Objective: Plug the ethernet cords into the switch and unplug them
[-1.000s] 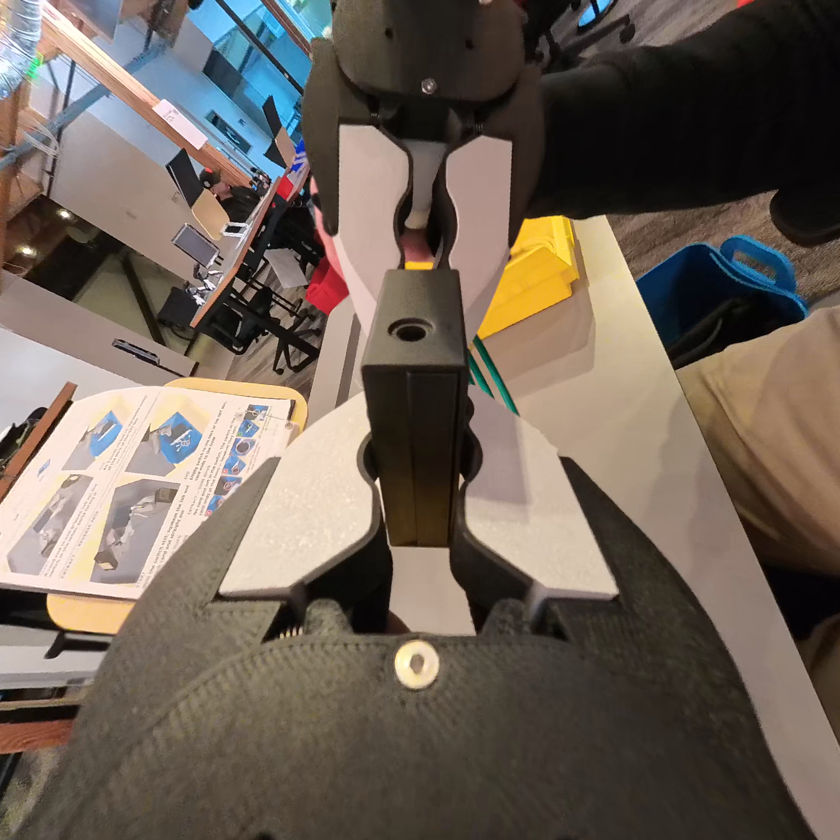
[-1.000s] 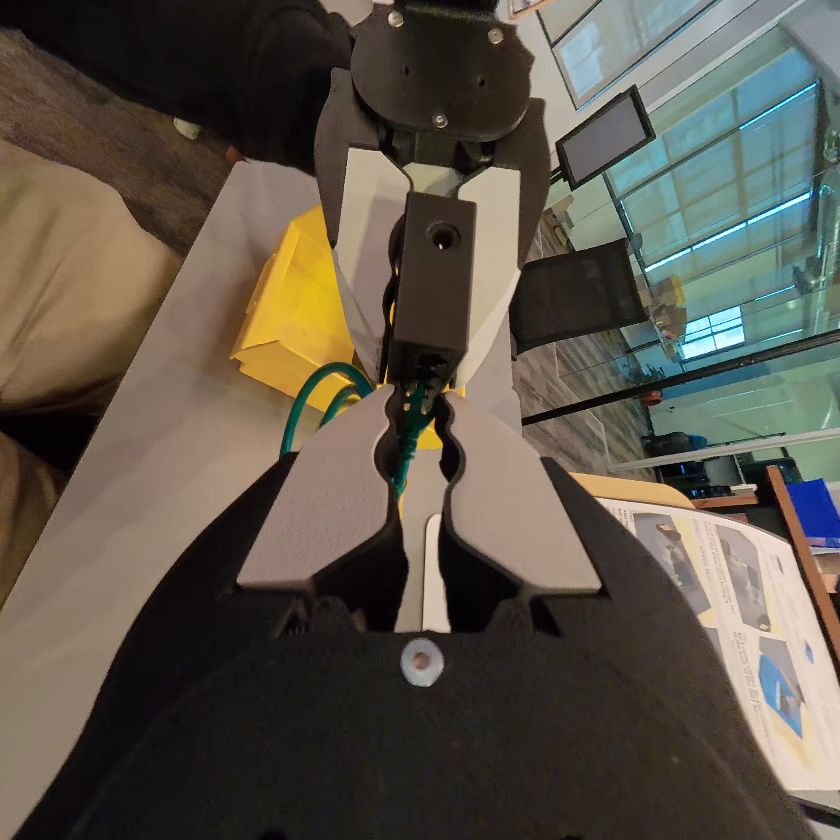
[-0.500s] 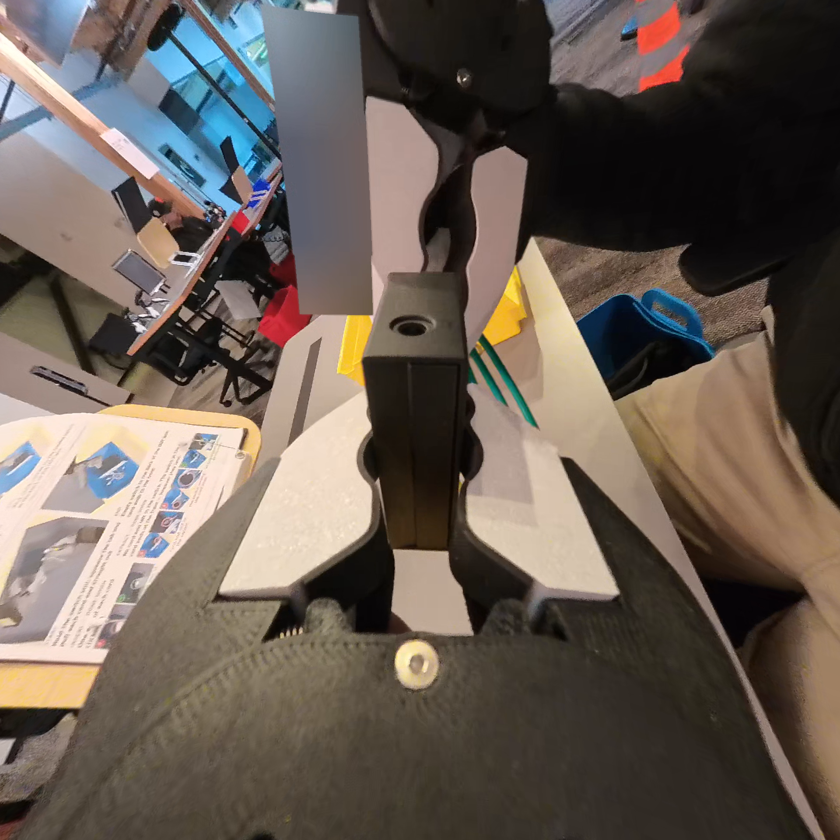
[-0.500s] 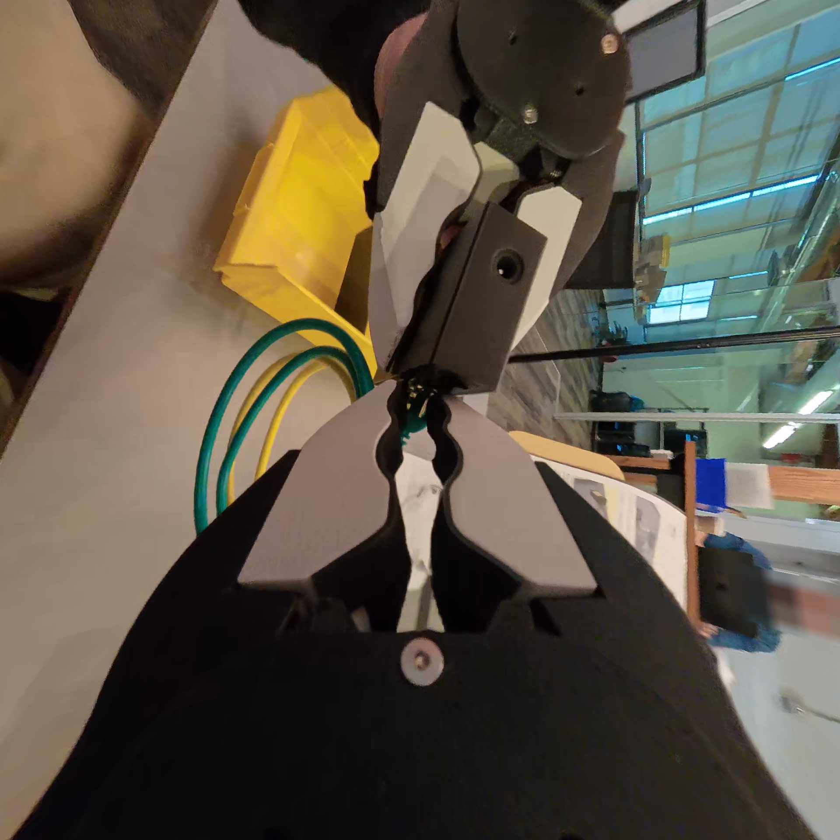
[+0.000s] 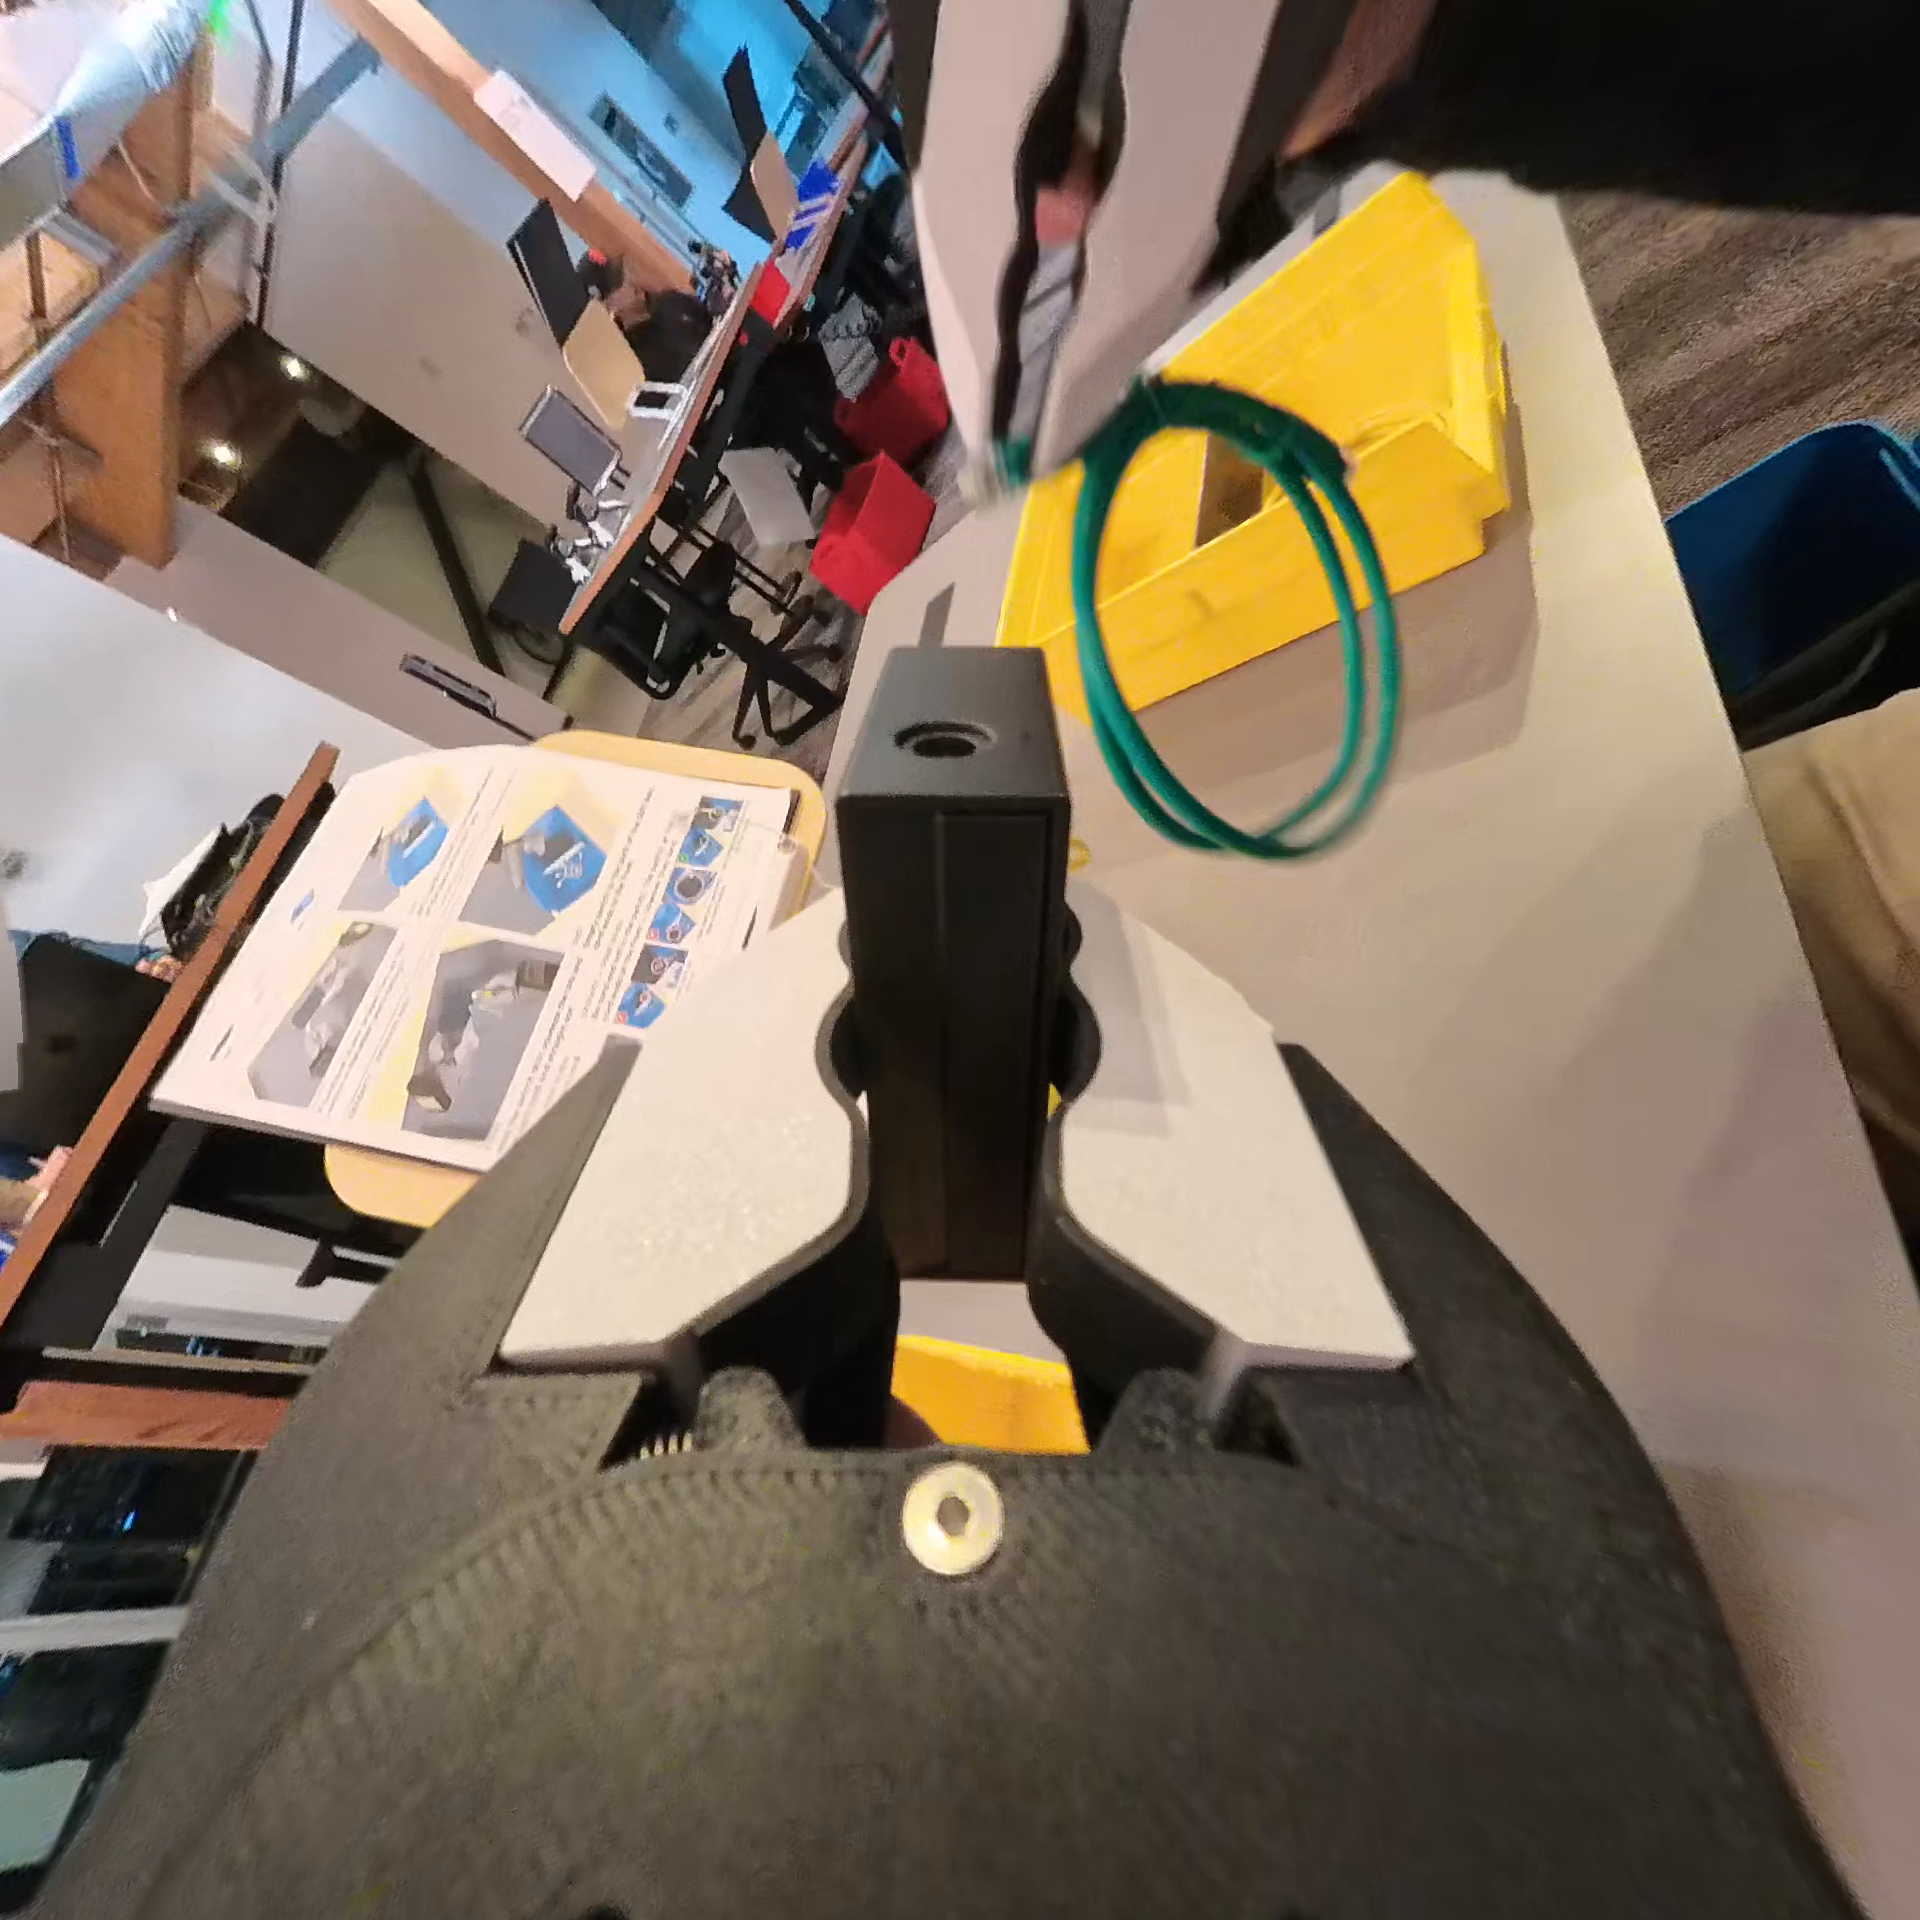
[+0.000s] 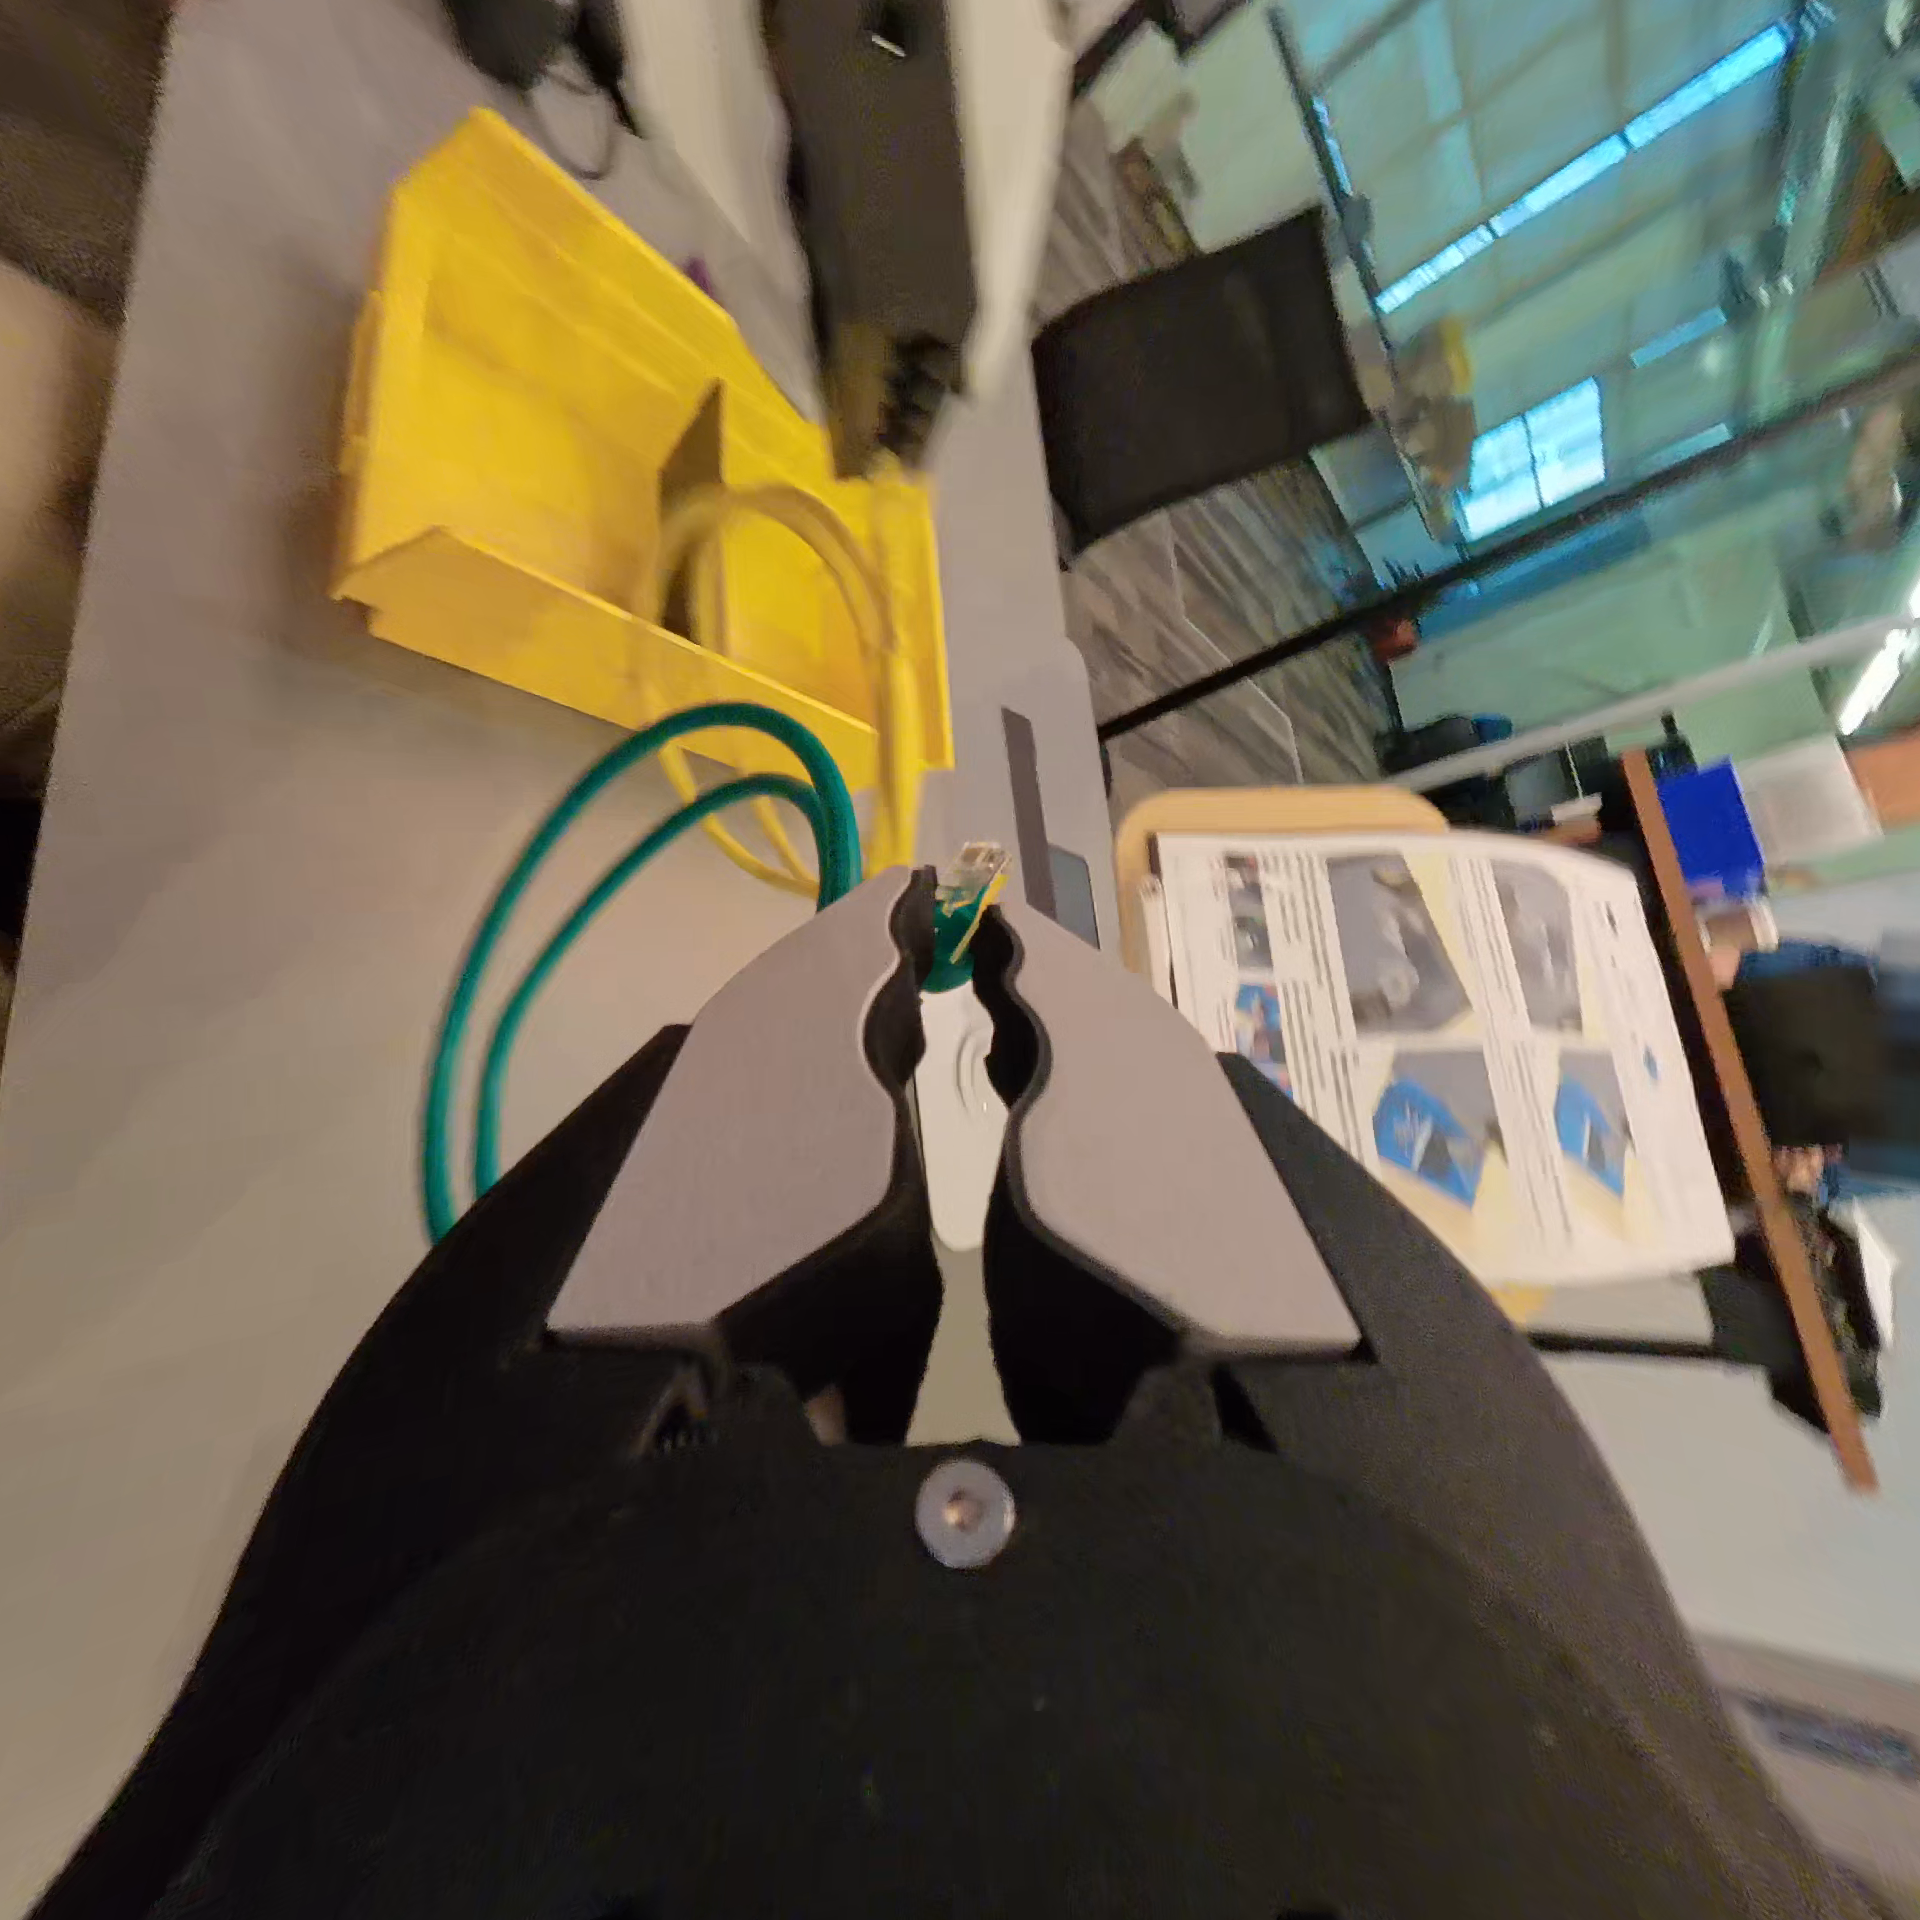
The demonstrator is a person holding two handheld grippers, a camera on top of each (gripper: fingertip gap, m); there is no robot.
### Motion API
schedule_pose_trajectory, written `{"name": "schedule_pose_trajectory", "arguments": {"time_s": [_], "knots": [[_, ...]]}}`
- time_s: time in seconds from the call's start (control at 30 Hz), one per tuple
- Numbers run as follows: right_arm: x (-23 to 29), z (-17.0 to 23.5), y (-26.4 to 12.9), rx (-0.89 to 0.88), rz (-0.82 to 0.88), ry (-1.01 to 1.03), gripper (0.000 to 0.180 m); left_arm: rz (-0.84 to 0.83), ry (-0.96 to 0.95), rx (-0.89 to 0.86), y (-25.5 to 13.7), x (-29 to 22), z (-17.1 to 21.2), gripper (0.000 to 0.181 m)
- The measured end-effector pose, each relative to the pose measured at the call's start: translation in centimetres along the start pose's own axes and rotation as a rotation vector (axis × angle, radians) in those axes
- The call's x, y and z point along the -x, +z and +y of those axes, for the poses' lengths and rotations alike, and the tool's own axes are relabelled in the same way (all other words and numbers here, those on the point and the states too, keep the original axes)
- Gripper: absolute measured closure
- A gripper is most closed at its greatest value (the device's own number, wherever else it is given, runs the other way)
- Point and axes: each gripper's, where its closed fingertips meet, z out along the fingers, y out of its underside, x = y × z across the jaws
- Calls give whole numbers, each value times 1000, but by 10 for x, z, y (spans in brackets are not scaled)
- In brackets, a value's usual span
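Looking along your left gripper (image 5: 951, 1049), you see its two fingers clamped on the black switch (image 5: 951, 935), which stands upright between them. Beyond the switch, your right gripper (image 5: 1023, 436) is in the air, pinched on the end of the green ethernet cord (image 5: 1236, 644); its loops hang free in front of the yellow bin (image 5: 1340, 436), apart from the switch.

From your right gripper (image 6: 951, 904), the fingers are together on the green ethernet cord (image 6: 540, 935) just behind its clear plug (image 6: 971, 868). The plug is out of the switch (image 6: 883, 177), which is blurred, far beyond the yellow bin (image 6: 499, 457). A yellow cord (image 6: 790, 644) lies at the bin.
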Motion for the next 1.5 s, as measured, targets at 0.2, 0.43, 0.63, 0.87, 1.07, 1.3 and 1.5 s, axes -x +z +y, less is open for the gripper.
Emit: {"name": "schedule_pose_trajectory", "arguments": {"time_s": [0.2,0.43,0.63,0.87,1.07,1.3,1.5], "knots": [[-44,103,-80,172,269,326,172,-22,-12,-9,-1,9,4,151],[-20,229,-156,301,506,761,171,-30,9,34,3,8,11,151],[45,329,-171,437,684,1049,170,-31,26,46,5,6,9,151],[94,398,-189,959,624,986,148,-39,24,40,6,7,8,151],[58,358,-182,827,625,817,140,-47,19,37,5,9,10,151],[5,195,-109,264,424,613,128,-25,9,-28,9,2,-1,151],[8,25,-14,-97,155,287,133,21,39,-71,17,-15,-18,151]]}}
